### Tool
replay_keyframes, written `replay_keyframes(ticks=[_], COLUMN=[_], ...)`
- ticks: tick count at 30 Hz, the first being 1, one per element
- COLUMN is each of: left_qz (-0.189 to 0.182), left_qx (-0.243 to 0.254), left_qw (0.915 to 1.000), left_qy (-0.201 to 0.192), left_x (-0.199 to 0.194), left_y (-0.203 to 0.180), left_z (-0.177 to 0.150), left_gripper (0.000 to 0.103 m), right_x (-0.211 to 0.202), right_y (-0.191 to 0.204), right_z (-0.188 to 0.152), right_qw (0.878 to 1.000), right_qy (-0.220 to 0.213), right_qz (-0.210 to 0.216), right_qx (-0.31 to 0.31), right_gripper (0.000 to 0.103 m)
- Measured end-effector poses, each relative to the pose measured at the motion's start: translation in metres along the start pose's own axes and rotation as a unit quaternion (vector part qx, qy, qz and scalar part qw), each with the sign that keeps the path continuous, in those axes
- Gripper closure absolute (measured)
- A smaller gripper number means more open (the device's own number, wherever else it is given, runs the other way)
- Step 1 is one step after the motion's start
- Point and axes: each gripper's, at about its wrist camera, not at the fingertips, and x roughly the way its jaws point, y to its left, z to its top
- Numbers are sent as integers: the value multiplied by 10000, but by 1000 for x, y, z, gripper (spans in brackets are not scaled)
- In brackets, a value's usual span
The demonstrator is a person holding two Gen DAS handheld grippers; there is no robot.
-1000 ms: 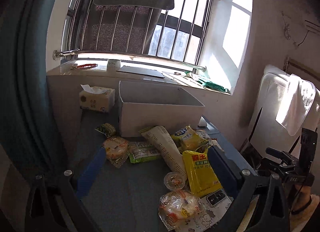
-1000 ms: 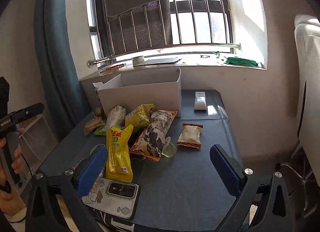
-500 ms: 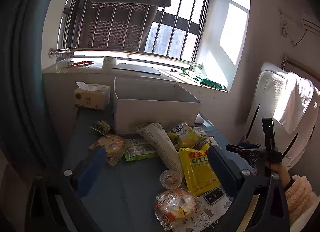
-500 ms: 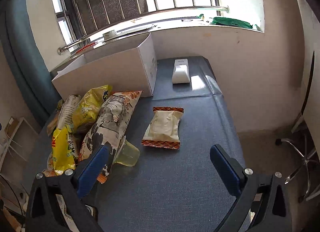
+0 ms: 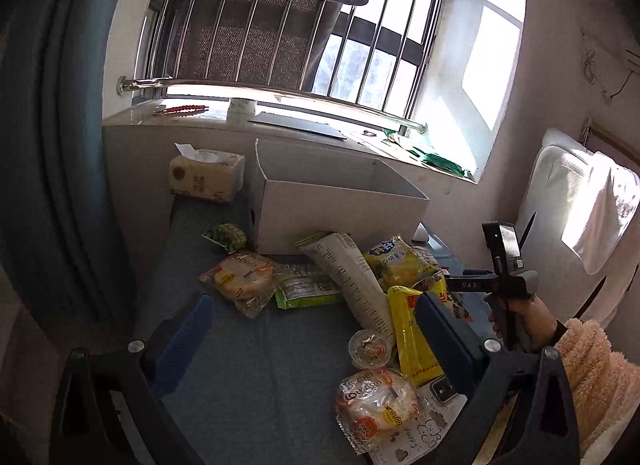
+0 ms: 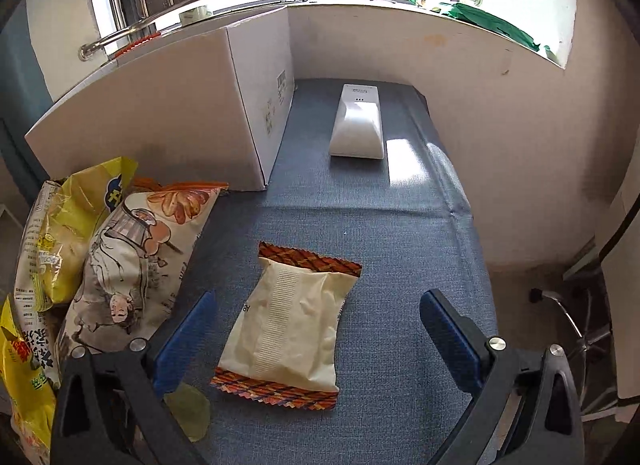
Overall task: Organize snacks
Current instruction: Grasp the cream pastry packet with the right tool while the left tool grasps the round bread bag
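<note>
Cream snack packet (image 6: pixel 289 319) with orange plaid ends, flat between wide-open, empty right gripper (image 6: pixel 318 315).

Fluffy peach sleeve (image 5: pixel 592 369); black gripper frames, blue fingers (image 6: pixel 448 329), silver screws.

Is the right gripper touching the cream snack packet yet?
Apart. In the right wrist view the right gripper is open, jaws either side of the cream snack packet, with blue table cloth visible in both gaps.
</note>
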Motion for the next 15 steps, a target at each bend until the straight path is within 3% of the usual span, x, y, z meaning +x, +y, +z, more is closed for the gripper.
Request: replay_keyframes(ticks=[3, 5, 6, 7, 9, 11, 15], left_qz=[-7, -13, -13, -5, 14, 19, 118], left_qx=[-59, -72, -72, -67, -36, 17, 263], left_qw=[10000, 9999, 9999, 9999, 9999, 9999, 9992], left_qy=[67, 75, 80, 94, 120, 157, 273], left_x=[4, 5, 6, 7, 9, 12, 25], left_y=[4, 4, 4, 4, 3, 3, 6], left_z=[-1, -1, -1, -2, -2, -3, -1], left_gripper=[0, 0, 0, 0, 0, 0, 0], right_x=[8, 8, 6, 5, 3, -1, -28], right_y=[-6, 1, 3, 5, 6, -1, -18], right_z=[2, 1, 0, -1, -2, -4, -8], right_qw=[9998, 9987, 9983, 9978, 9972, 9980, 9985], right_qy=[205, 206, 164, 147, 192, 152, -246], right_qz=[23, -226, -53, 60, 45, 339, 446], right_qx=[-29, -410, -557, -648, -715, -508, -197], right_gripper=[9, 34, 49, 55, 56, 57, 57])
